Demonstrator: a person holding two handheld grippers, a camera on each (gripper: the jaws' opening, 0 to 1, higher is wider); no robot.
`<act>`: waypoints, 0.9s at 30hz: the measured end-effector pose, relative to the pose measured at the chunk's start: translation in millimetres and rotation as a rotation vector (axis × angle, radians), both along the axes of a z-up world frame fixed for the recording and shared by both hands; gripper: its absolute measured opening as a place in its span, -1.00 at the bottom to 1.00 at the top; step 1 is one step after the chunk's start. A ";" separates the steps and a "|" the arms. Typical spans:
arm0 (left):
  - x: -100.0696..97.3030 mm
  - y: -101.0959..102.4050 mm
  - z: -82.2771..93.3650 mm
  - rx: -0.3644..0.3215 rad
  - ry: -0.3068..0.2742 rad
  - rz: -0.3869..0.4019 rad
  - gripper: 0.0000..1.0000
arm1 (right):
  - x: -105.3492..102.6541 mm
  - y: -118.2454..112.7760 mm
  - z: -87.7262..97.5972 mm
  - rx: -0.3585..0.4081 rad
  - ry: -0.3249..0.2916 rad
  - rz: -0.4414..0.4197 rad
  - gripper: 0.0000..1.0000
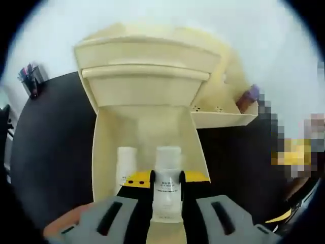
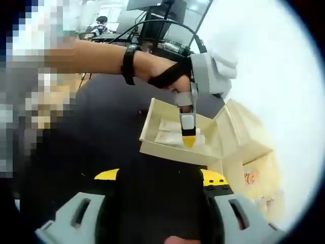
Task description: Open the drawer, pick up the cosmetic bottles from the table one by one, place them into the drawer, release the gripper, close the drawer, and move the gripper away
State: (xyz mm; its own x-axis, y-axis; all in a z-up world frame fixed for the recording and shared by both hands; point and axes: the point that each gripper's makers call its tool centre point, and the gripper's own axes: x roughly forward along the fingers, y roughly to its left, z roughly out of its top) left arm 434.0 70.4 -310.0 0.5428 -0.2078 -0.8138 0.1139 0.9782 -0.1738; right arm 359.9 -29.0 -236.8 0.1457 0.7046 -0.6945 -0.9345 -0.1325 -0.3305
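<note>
A: Drawer (image 1: 144, 152) first, since it is the biggest thing here — where does it sit?

B: It is pulled out of the cream cabinet (image 1: 152, 66) toward the left gripper (image 1: 167, 179), and its pale floor is open to view. The cabinet stands on a dark table (image 1: 51, 147). In the right gripper view the drawer (image 2: 167, 129) appears as an open tray below a person's hand (image 2: 157, 68).

A: And the bottles, relative to the drawer?

B: Both are inside it. One clear bottle (image 1: 167, 185) with a printed label stands between the left gripper's yellow-tipped jaws, near the drawer's front end. A second bottle (image 1: 126, 165), white, stands just beside it within the drawer.

A: Is the left gripper clamped?

B: Its jaws close against the labelled bottle's sides, gripping it.

A: The right gripper (image 2: 160, 178)?

B: It hangs well apart from the drawer, over the table, jaws spread and empty. From there the left gripper (image 2: 188, 132) is seen pointing down into the drawer.
</note>
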 end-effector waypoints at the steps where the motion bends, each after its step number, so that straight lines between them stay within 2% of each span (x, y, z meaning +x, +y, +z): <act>1: -0.7 0.0 -0.8 0.004 0.001 0.000 -0.67 | 1.0 0.0 -0.2 -0.001 0.000 -0.001 0.12; 8: -0.8 -2.3 -9.7 0.008 0.015 0.010 -0.67 | 2.7 -1.6 -0.5 -0.009 -0.004 -0.010 0.11; 27: 4.3 -3.5 -15.8 0.036 0.023 0.024 -0.65 | 1.9 -2.9 0.0 -0.022 -0.019 0.001 0.11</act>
State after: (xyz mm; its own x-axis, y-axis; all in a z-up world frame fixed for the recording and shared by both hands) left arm 438.4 66.9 -325.8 0.5282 -0.1651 -0.8329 0.0864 0.9863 -0.1407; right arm 361.8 -31.9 -236.8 0.1586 0.6891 -0.7071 -0.9279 -0.1407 -0.3452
